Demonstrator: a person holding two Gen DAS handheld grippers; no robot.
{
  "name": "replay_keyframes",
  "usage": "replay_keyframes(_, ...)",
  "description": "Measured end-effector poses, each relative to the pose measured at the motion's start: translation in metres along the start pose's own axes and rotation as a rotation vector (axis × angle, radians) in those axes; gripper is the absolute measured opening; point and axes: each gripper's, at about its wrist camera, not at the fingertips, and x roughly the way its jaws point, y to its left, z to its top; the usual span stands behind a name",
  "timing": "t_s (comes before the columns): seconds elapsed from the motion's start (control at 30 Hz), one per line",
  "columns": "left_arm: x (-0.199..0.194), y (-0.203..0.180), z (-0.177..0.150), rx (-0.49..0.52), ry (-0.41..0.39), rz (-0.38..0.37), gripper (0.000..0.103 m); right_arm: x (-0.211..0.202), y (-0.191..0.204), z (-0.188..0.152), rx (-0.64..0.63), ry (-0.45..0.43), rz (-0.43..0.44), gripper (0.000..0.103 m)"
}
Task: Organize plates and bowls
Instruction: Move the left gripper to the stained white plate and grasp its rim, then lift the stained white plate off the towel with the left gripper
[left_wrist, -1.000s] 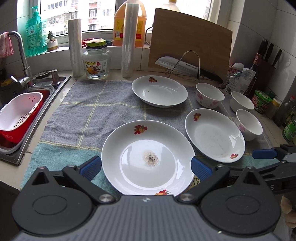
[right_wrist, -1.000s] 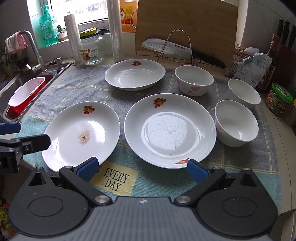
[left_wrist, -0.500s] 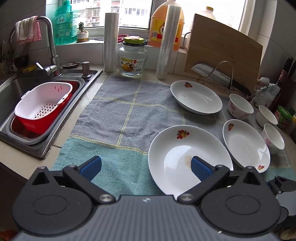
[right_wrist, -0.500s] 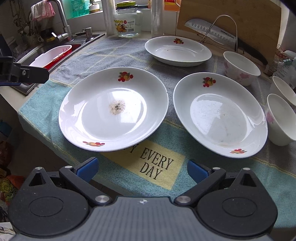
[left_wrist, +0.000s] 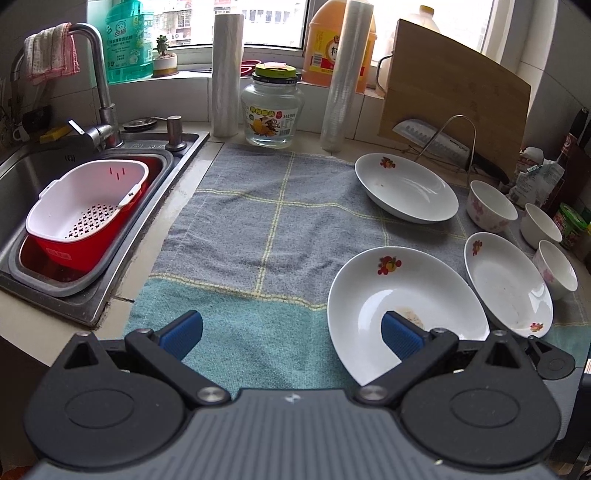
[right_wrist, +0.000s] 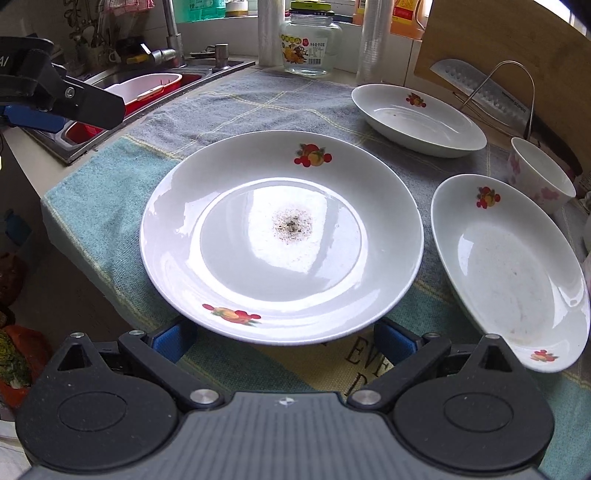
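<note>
Three white flower-print plates lie on a towel (left_wrist: 258, 229). The stained plate (right_wrist: 280, 236) is nearest and lies flat. My right gripper (right_wrist: 282, 341) is open, its blue fingertips on either side of this plate's near rim and partly hidden under it. A second plate (right_wrist: 509, 269) is to its right and a third plate (right_wrist: 417, 118) lies farther back. Three bowls (left_wrist: 491, 205) (left_wrist: 541, 225) (left_wrist: 557, 264) stand at the right edge. My left gripper (left_wrist: 291, 332) is open over the towel, left of the stained plate (left_wrist: 402, 295), holding nothing.
A sink (left_wrist: 173, 155) with a red-and-white strainer basket (left_wrist: 85, 210) is on the left. A glass jar (left_wrist: 271, 110), two plastic-wrap rolls, a cutting board (left_wrist: 454, 92) and a knife on a wire rack (left_wrist: 432, 138) line the back. Bottles and jars crowd the far right.
My left gripper has swung left, away from the stained plate. My right gripper has shifted left from the second plate and closed in on the stained plate's near rim.
</note>
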Motion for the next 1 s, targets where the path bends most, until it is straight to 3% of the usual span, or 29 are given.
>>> replay_keyframes(0.47,0.056,-0.024,0.014,0.143,0.107,-0.183,0.102,0.006,0.001,0.004,-0.010,-0.031,0.007,0.103)
replay_keyframes(0.7,0.087,-0.045,0.018,0.162,0.136,-0.290,0.102,0.004,-0.001,-0.004,-0.036,-0.072,0.027,0.103)
replay_keyframes(1.0,0.114,-0.060,0.021,0.210,0.225,-0.271,0.102,0.000,-0.003,-0.012,-0.069,-0.109,0.056,0.103)
